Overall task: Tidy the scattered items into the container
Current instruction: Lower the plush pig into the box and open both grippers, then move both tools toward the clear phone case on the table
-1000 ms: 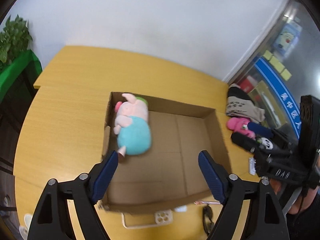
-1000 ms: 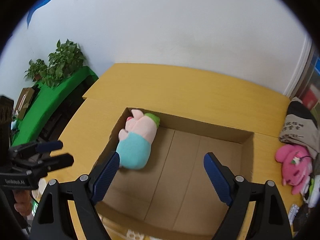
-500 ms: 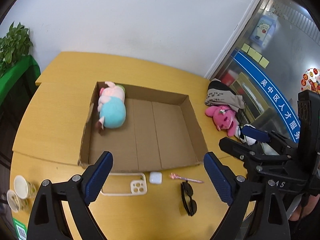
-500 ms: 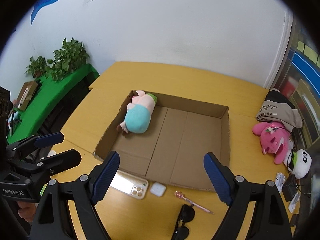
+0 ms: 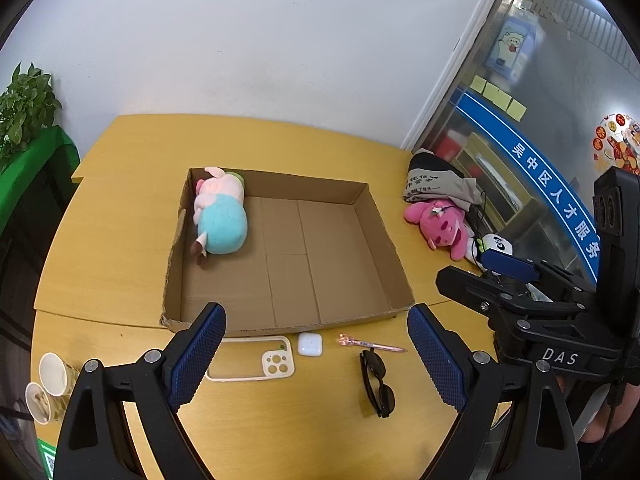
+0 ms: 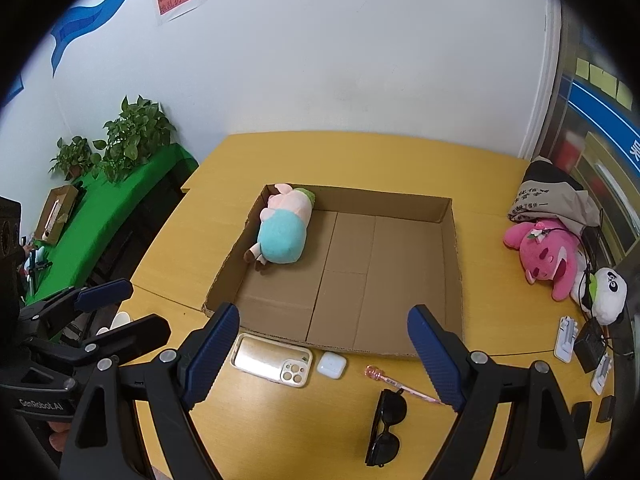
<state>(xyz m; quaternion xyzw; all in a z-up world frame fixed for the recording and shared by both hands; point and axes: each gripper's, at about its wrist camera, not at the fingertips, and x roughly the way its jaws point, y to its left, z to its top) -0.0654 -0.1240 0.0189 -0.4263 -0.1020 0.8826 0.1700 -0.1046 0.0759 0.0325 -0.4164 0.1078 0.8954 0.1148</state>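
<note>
A shallow cardboard box (image 5: 280, 178) (image 6: 376, 196) lies on the yellow table with a pink-and-teal pig plush (image 5: 222, 220) (image 6: 284, 234) in its far left corner. In front of the box lie a phone case (image 5: 276, 362) (image 6: 276, 360), a white earbud case (image 5: 310, 344) (image 6: 331, 365), a pink pen (image 5: 372, 345) (image 6: 400, 384) and black sunglasses (image 5: 378, 384) (image 6: 386, 424). My left gripper (image 5: 315, 308) and right gripper (image 6: 323, 308) both hover open above these items, holding nothing. A pink plush (image 5: 440, 226) (image 6: 548, 254) and a panda plush (image 5: 498, 244) (image 6: 608, 292) lie to the right.
A grey-and-black bag (image 5: 436, 180) (image 6: 552, 192) sits behind the pink plush. Two paper cups (image 5: 52, 376) stand at the table's near left edge. Chargers and cables (image 6: 566, 338) clutter the right edge. A green-covered bench with plants (image 6: 132, 132) stands to the left.
Both grippers have pulled back from over the box and risen a little. The pig plush stays in the box. The small items in front of it have come into view.
</note>
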